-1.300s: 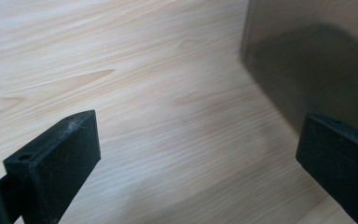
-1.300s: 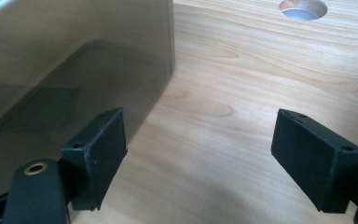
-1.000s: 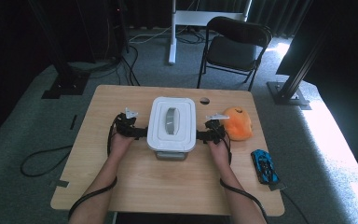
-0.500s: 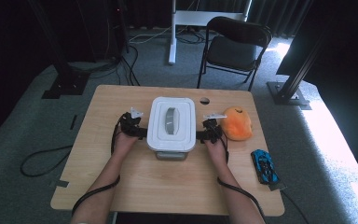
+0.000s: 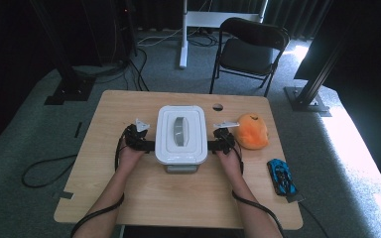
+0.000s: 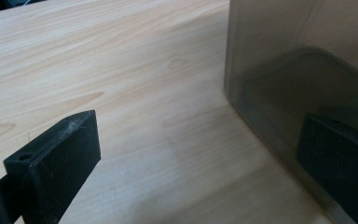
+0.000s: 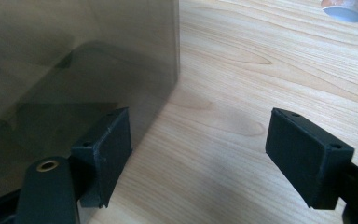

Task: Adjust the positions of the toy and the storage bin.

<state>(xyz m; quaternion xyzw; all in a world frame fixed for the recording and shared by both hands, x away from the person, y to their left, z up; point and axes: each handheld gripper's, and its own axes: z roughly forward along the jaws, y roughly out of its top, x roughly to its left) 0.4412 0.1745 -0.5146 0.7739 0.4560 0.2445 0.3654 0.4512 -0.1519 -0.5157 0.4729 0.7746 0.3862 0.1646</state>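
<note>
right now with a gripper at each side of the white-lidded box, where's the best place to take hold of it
Probably the two long side walls of the white-lidded box, pressed inward from left and right at once. It looks too wide for one pair of jaws, and the left gripper and right gripper already flank it with jaws open. The recessed lid handle is a one-gripper option, from above.

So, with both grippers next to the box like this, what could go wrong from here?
1. The left gripper and right gripper stand open beside the lidded box, with nothing between their fingers. A lift from here would probably slip.
2. A push from one side alone may slide the box across the table.
3. The orange plush toy lies close behind the right gripper; pulling back could knock it toward the blue toy car.
</note>
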